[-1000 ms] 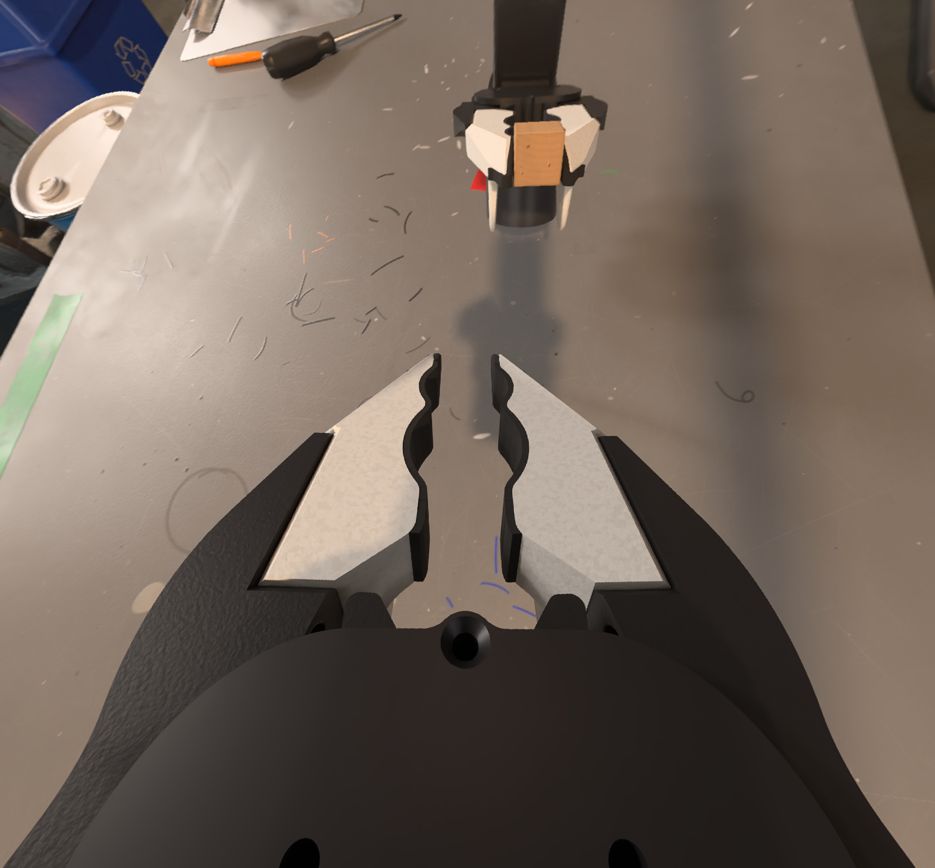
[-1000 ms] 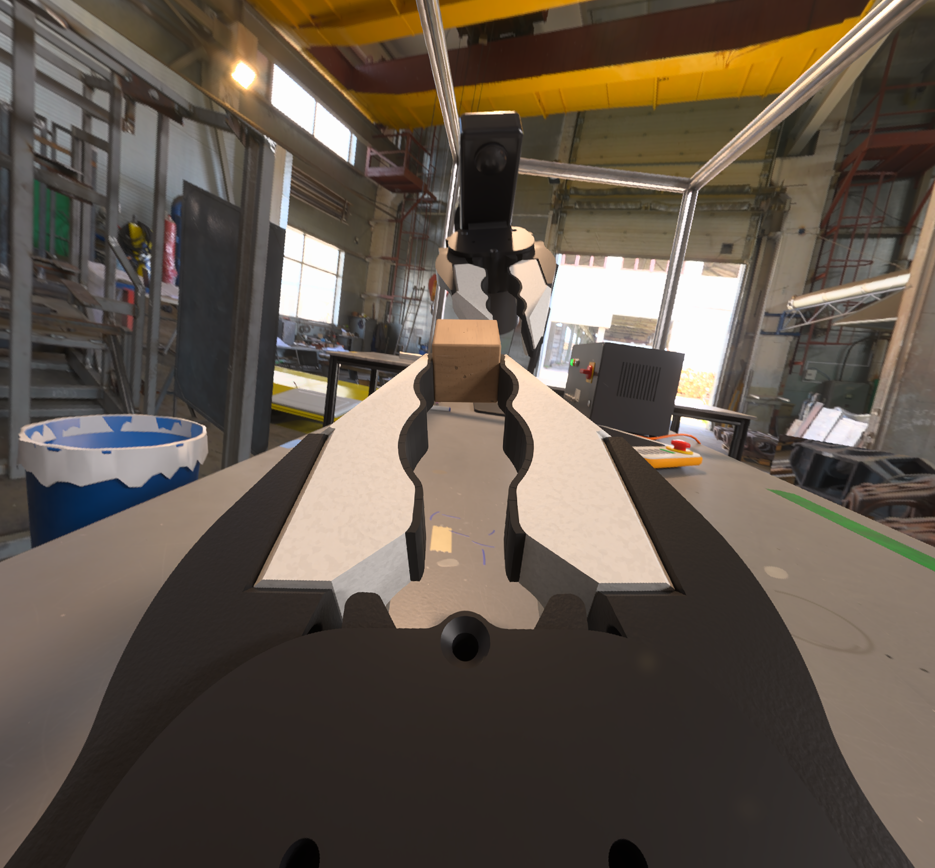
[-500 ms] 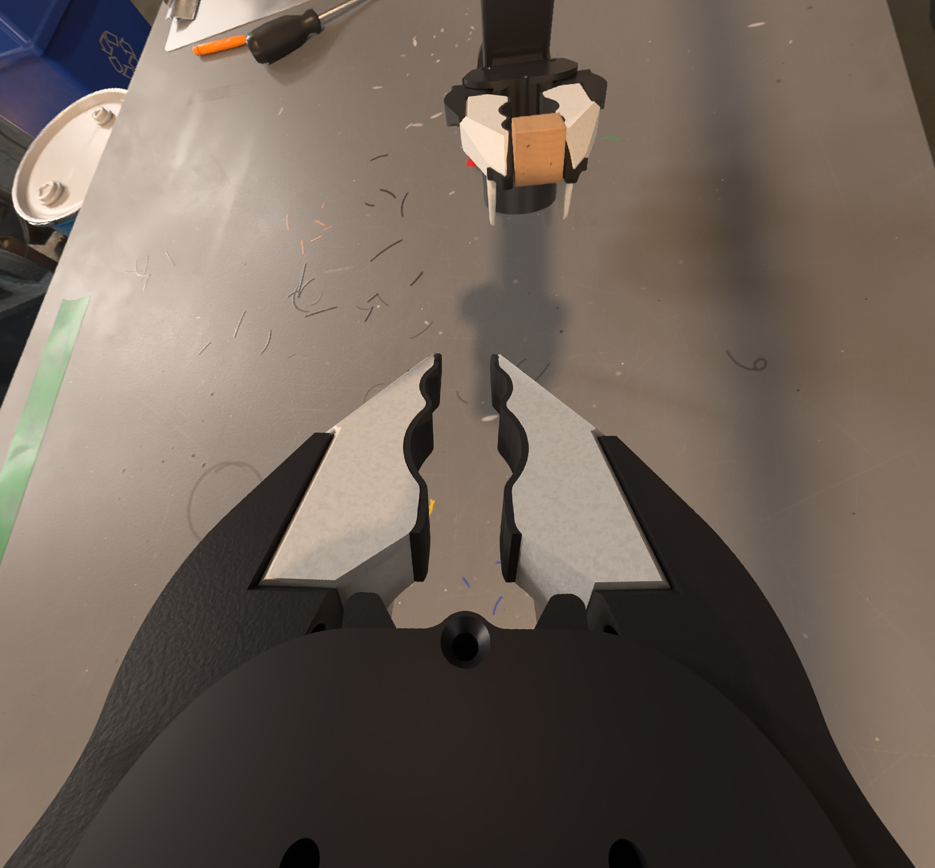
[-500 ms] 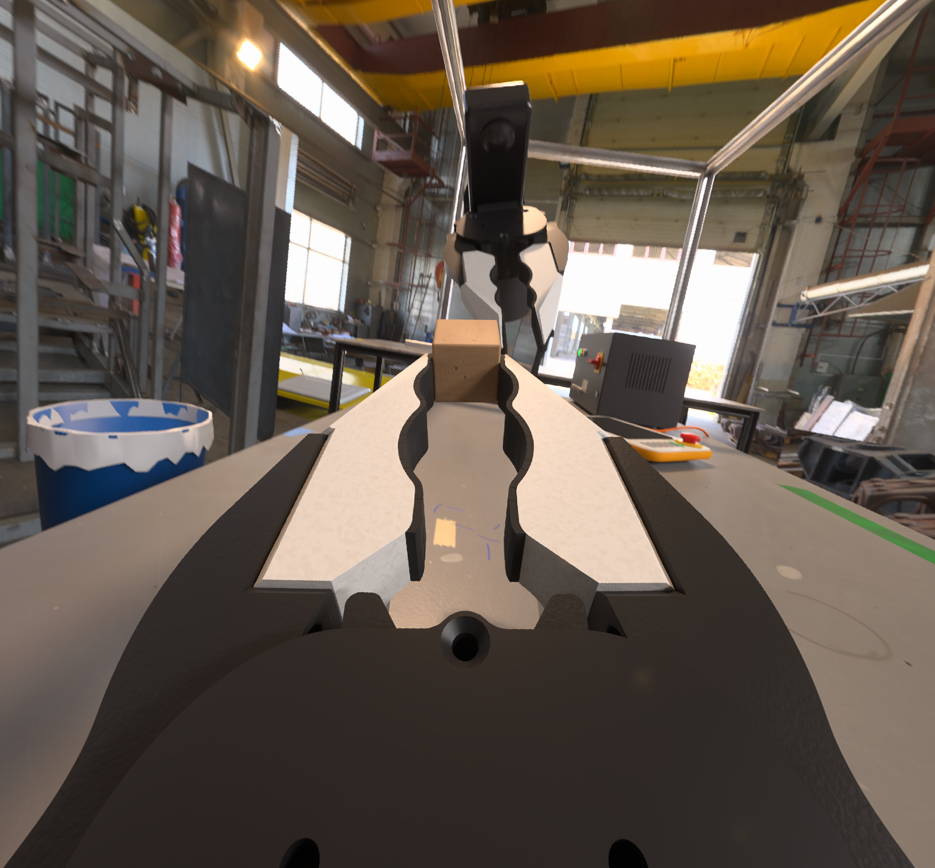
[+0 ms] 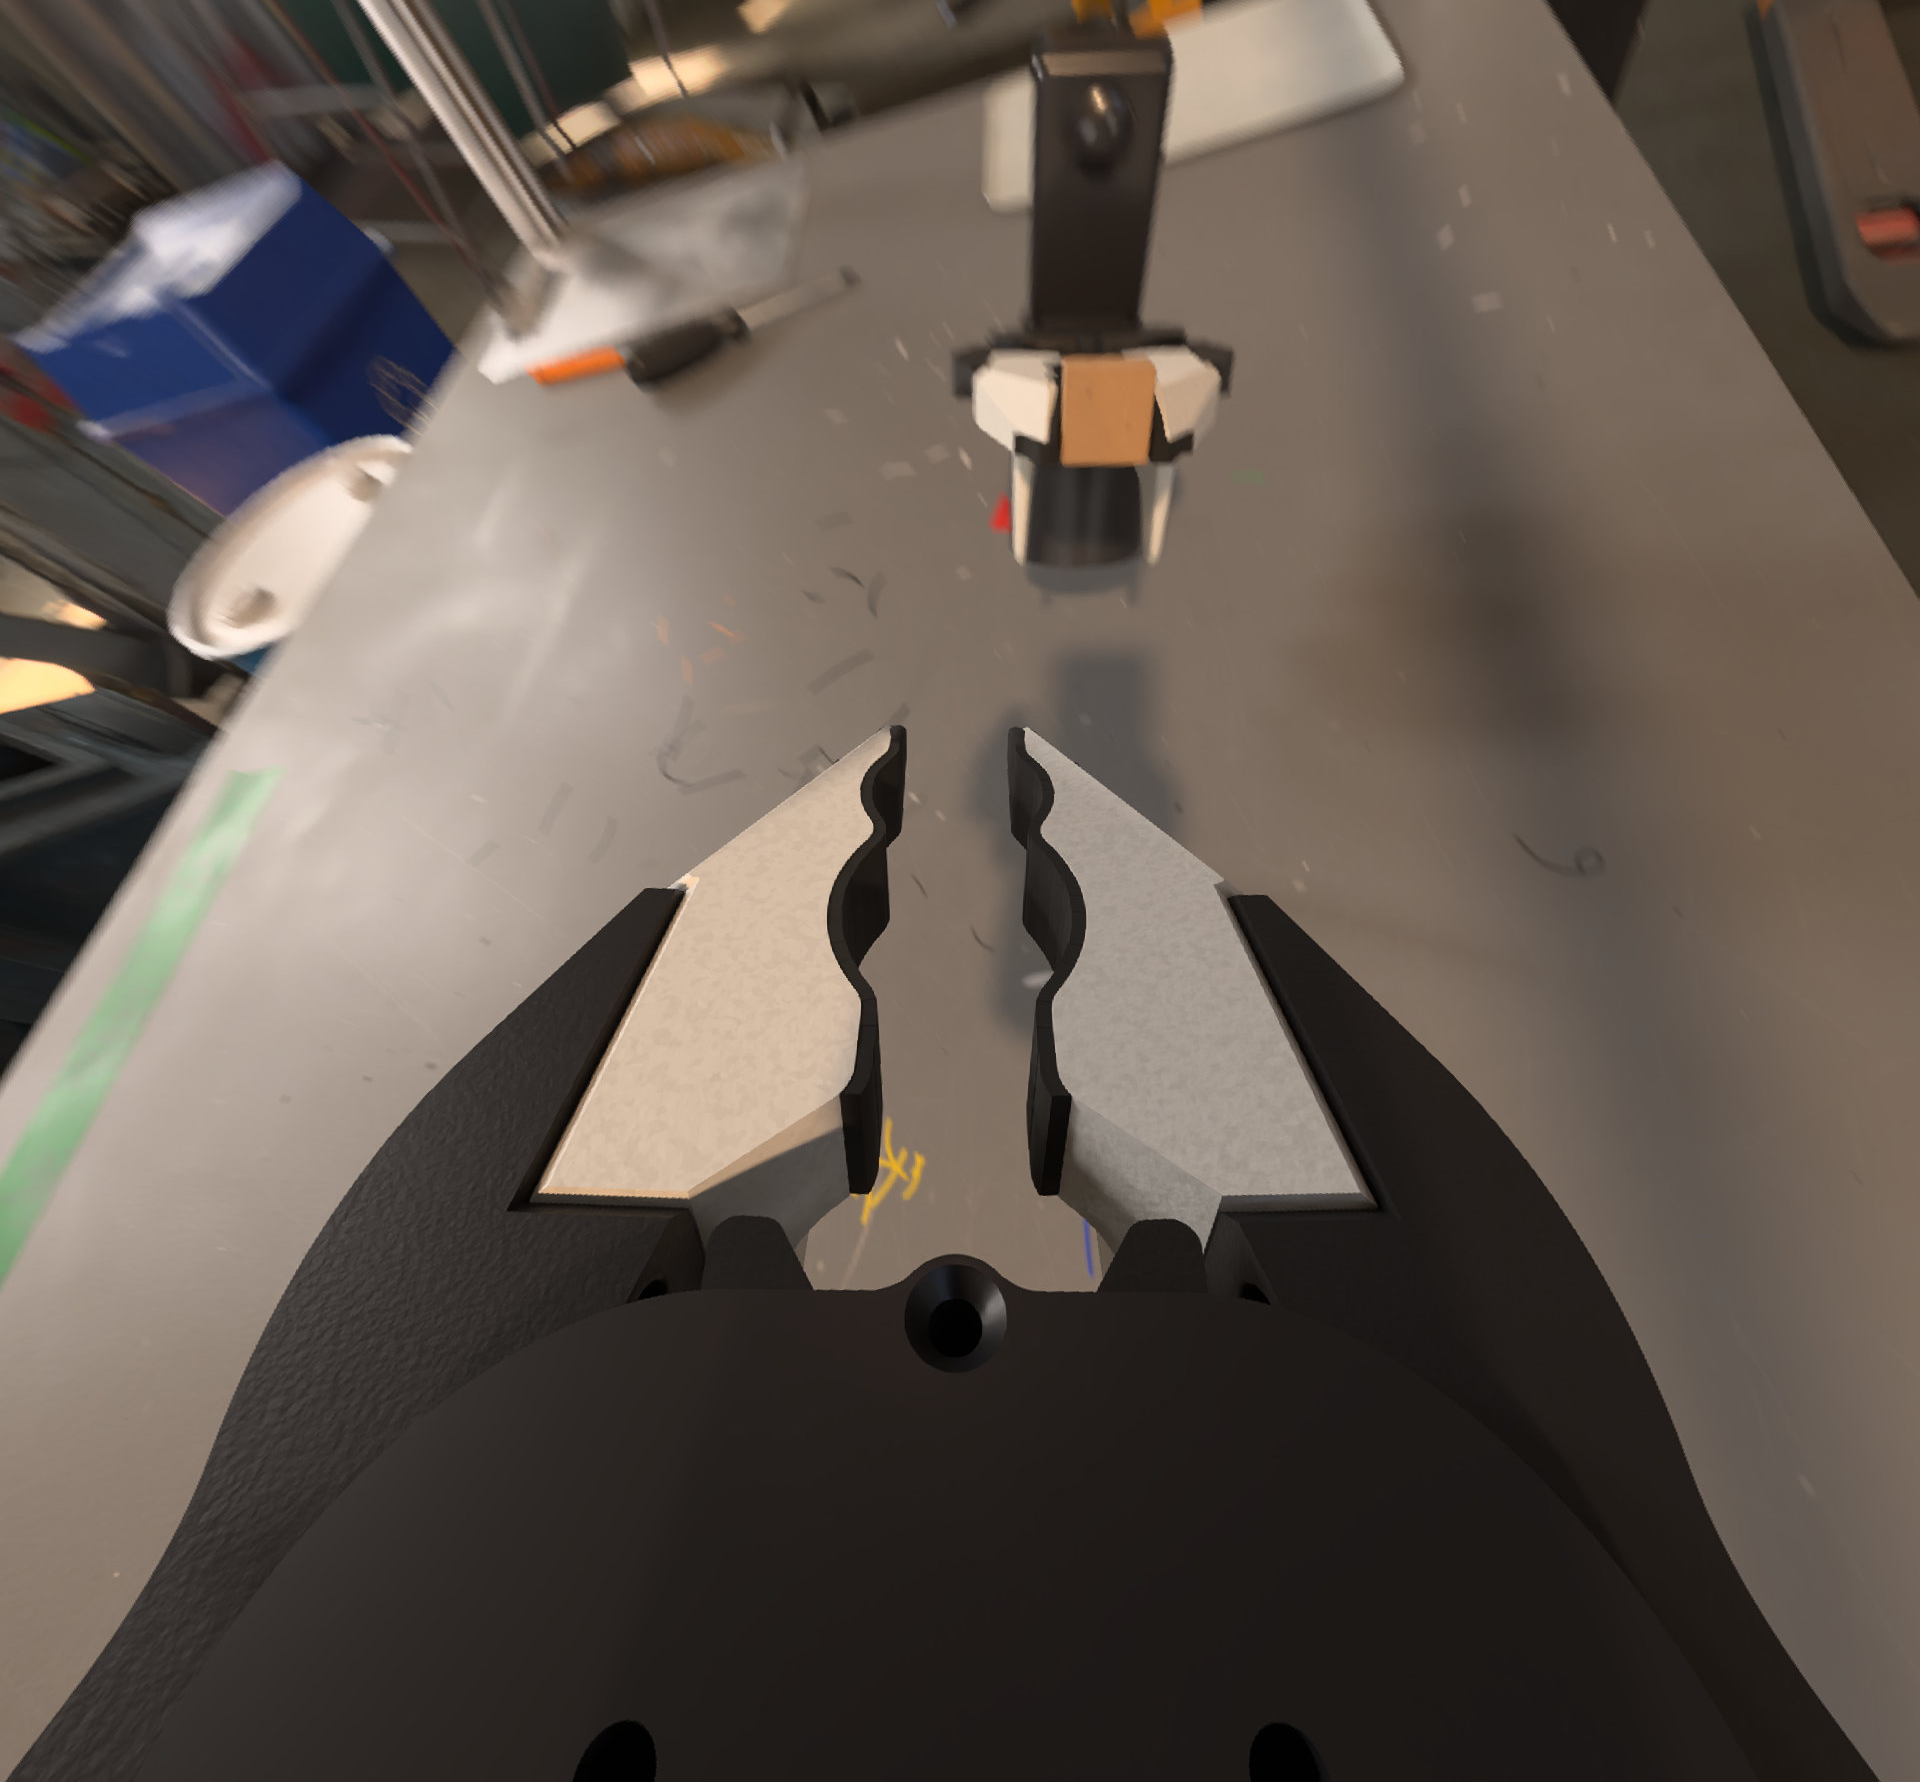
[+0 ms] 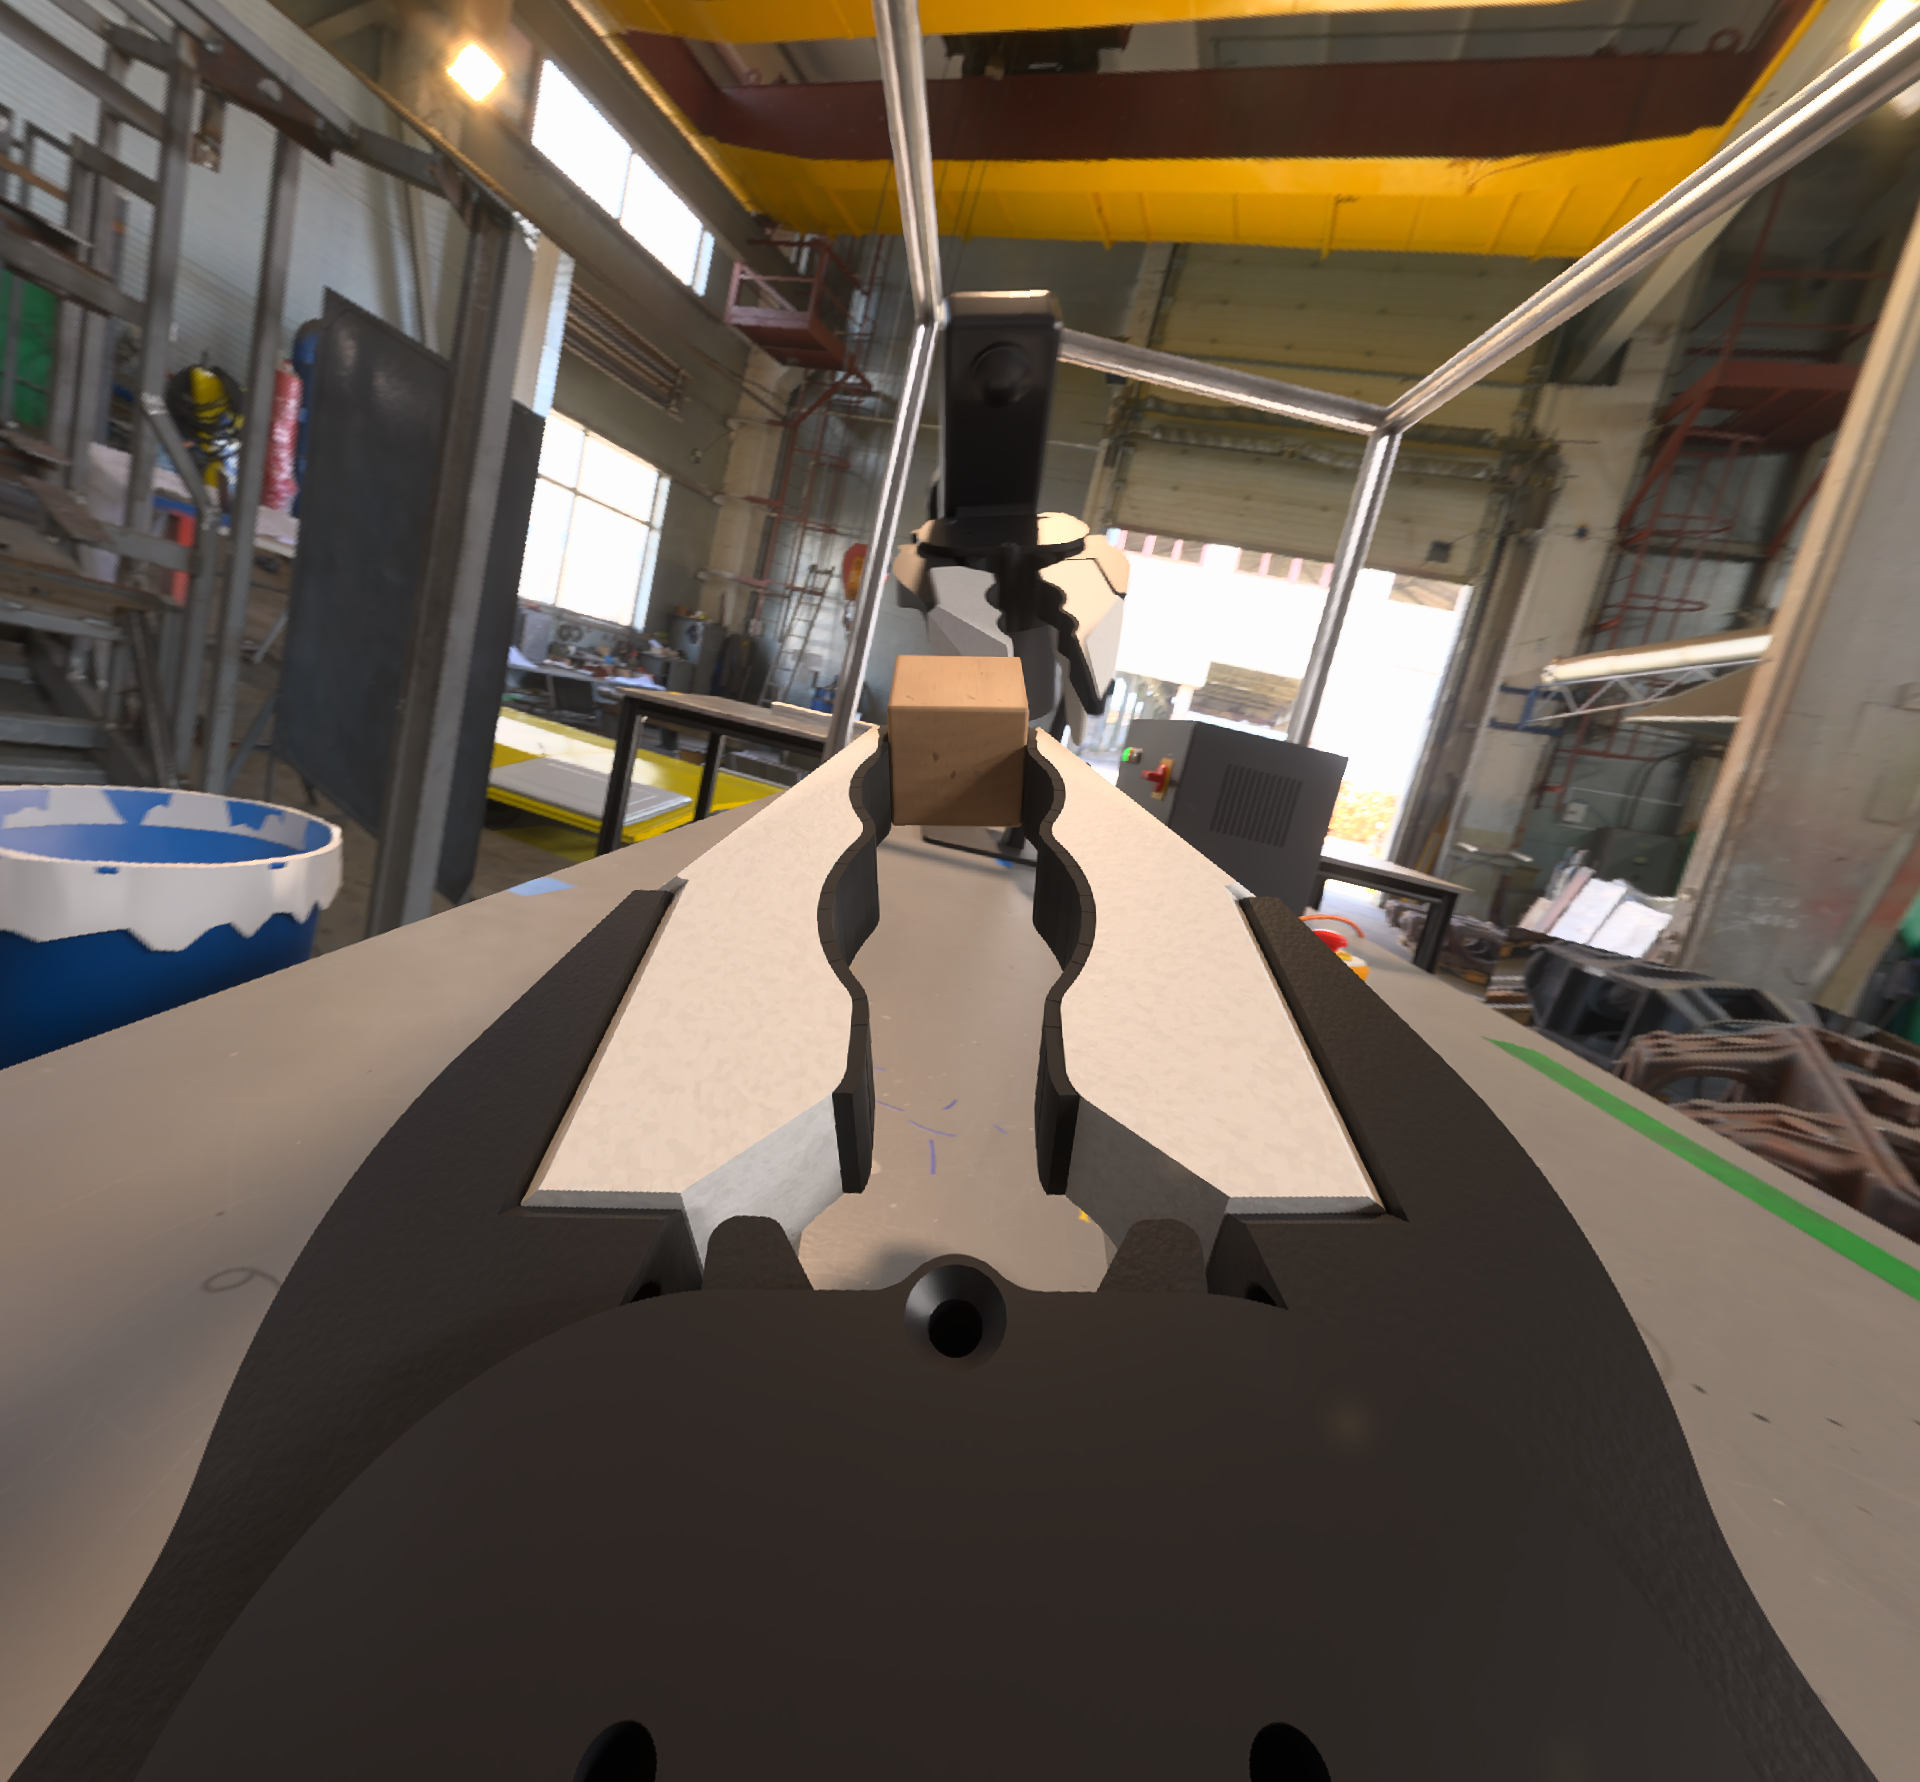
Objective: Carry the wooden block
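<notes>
The wooden block (image 6: 956,756) is a small tan cube pinched between the fingertips of my right gripper (image 6: 956,743), which holds it clear above the grey table (image 6: 260,1109). In the left wrist view the same block (image 5: 1107,413) shows in the right gripper (image 5: 1101,428), facing me above its shadow. My left gripper (image 5: 956,745) is empty, its jaws a narrow gap apart, above the table and in line with the block. It shows beyond the block in the right wrist view (image 6: 1023,589).
A black-handled screwdriver (image 5: 717,345) and a metal sheet (image 5: 665,257) lie at the table's far left. A white lid (image 5: 281,548) and a blue bin (image 5: 239,330) are off the left edge. Green tape (image 5: 135,994) marks that edge. A blue barrel (image 6: 156,880) stands beside the table.
The left wrist view has tilted up and is blurred by motion, showing more of the far table end. The two grippers are closer together. The block stays gripped.
</notes>
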You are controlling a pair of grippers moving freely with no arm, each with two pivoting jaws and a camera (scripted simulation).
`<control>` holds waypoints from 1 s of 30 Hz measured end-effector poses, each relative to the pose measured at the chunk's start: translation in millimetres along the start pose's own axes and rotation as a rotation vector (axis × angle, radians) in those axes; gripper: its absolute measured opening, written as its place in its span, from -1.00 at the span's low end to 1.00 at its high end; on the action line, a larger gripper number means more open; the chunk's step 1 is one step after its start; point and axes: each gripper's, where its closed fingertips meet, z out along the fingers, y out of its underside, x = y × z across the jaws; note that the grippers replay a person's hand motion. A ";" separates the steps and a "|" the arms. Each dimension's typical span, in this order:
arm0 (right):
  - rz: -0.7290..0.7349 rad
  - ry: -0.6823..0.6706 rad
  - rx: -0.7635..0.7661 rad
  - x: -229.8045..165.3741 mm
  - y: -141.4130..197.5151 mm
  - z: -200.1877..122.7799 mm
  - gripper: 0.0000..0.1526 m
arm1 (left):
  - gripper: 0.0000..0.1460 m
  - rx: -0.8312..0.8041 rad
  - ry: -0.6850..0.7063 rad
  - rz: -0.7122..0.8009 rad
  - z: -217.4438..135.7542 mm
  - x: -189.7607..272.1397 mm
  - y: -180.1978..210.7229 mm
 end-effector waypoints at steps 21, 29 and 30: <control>-0.707 0.892 -0.664 88.3 -203.9 -39.5 -0.69 | -0.55 0.295 -0.360 -0.467 -54.6 -46.2 112.1; -0.555 0.949 -1.639 171.5 -187.6 -172.1 -0.69 | -0.55 0.239 -0.264 -0.456 -40.7 -32.7 116.6; -0.507 0.920 -1.738 178.0 -178.0 -187.3 -0.69 | -0.55 0.239 -0.256 -0.459 -39.6 -31.5 116.6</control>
